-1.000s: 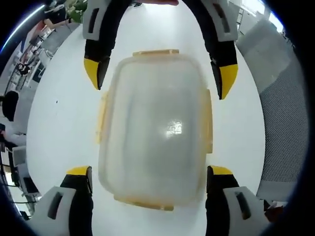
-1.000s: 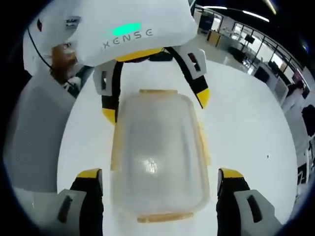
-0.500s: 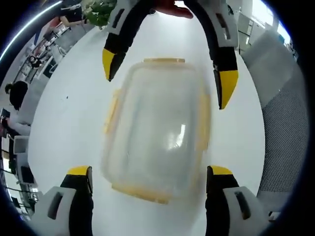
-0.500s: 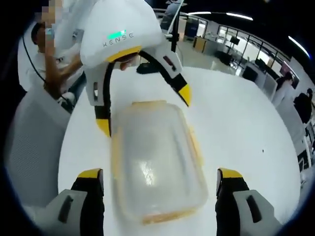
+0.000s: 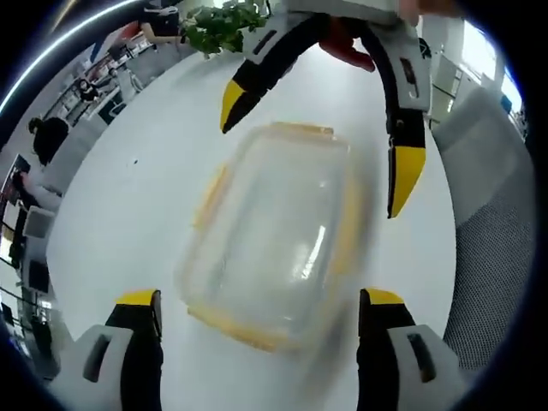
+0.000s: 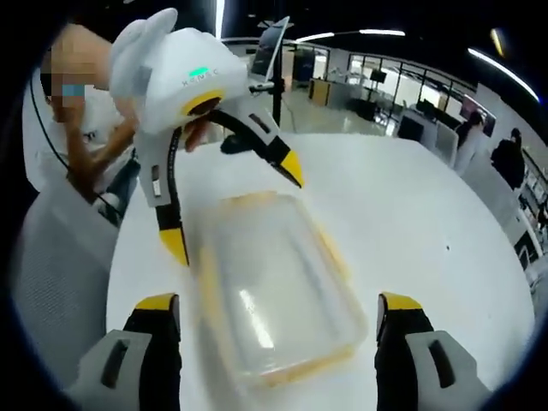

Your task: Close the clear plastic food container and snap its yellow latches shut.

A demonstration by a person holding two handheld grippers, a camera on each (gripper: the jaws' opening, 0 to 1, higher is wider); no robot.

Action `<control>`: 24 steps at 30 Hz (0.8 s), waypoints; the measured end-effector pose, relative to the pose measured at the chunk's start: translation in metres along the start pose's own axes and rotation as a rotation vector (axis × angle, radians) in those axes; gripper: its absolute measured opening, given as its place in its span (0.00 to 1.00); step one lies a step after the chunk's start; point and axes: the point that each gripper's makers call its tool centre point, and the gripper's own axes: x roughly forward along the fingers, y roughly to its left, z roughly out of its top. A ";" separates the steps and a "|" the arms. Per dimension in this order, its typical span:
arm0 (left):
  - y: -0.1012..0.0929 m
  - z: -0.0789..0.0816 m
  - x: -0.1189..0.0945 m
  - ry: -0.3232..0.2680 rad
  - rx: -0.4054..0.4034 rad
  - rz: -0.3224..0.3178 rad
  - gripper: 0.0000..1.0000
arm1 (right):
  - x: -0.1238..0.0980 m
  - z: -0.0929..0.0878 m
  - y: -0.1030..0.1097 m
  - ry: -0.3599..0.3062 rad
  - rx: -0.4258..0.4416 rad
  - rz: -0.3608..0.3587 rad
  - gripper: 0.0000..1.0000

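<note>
Clear plastic food container (image 5: 274, 235) with its lid seated sits on a round white worktop (image 5: 128, 214), just ahead of and between the spread jaws of the left gripper (image 5: 257, 312), which hold nothing. Across the box, the right gripper (image 5: 321, 128) hangs above the container's far end, its yellow-tipped jaws likewise wide apart and clear of the plastic. In the right gripper view, the same container (image 6: 274, 291) lies ahead of the right gripper (image 6: 278, 321), with the left gripper (image 6: 231, 205) poised over its far end and a person seated beyond the worktop's (image 6: 428, 223) edge.

Yellow latches (image 5: 210, 193) run along the box's rims; blur makes it impossible to tell whether each is snapped down, though they appear to lie close against the walls. Facing each other over the box probably lets each tool reach the latches on its own side.

Compared with a second ago, both grippers have lifted and tipped back: the container looks smaller and skewed in each view, more of the office beyond shows, and the opposite gripper has risen off the box's corners. This reads as a pull-away, suggesting the latching is done or nearly so.
</note>
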 end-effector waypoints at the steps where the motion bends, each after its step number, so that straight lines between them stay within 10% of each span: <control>1: 0.000 -0.001 -0.001 -0.007 -0.011 0.007 0.96 | 0.000 0.000 -0.001 -0.010 0.013 -0.008 0.96; 24: -0.001 -0.009 -0.019 -0.165 -0.315 0.086 0.95 | -0.016 0.002 -0.001 -0.195 0.263 -0.134 0.97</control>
